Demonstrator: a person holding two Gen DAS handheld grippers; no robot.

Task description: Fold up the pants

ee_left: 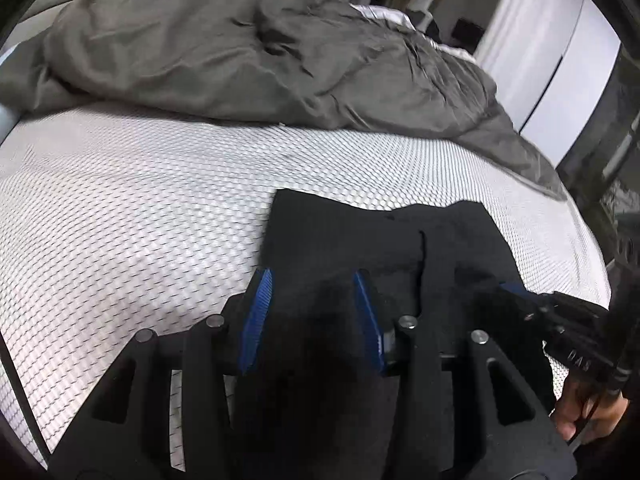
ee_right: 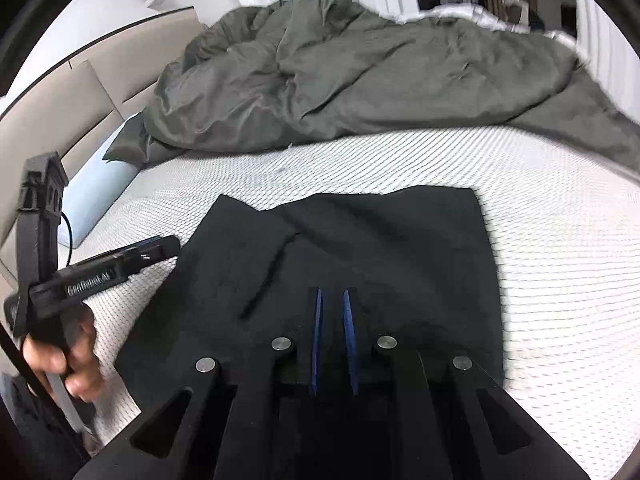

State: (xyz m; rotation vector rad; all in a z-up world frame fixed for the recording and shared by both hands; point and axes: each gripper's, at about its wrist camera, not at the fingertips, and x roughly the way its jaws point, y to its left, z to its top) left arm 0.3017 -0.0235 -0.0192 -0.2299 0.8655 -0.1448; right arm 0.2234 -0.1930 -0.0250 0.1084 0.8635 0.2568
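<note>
Nearest, left gripper point(ee_left: 312, 276): black frame, blue ribbed pads, jaws parted with a clear gap; black cloth lies below and between them, and the pads do not appear to press on it. In the right wrist view the same tool shows at the left edge, gripped by a hand point(ee_right: 60, 356).

Right gripper point(ee_right: 333, 292): same build, blue pads drawn close with only a narrow slit between; nothing visible in that slit, dark cloth lying beneath. From the left wrist view it shows at the lower right, held by the other hand point(ee_left: 584, 412).

Pants point(ee_right: 360, 248): black, spread on the near part of the mattress directly ahead of both grippers, lying fairly flat, two squared far edges meeting at a shallow notch, one long crease running along the middle.

Mattress point(ee_left: 140, 200): white cover with a fine diamond mesh pattern, bare around the pants.

Duvet point(ee_left: 224, 48): grey-green, rumpled in a heap across the far side, well apart from the pants.

Pillow point(ee_right: 100, 184): pale blue, at the far left beside a beige padded headboard point(ee_right: 52, 120).

Beyond: white wardrobe doors point(ee_left: 560, 80).
</note>
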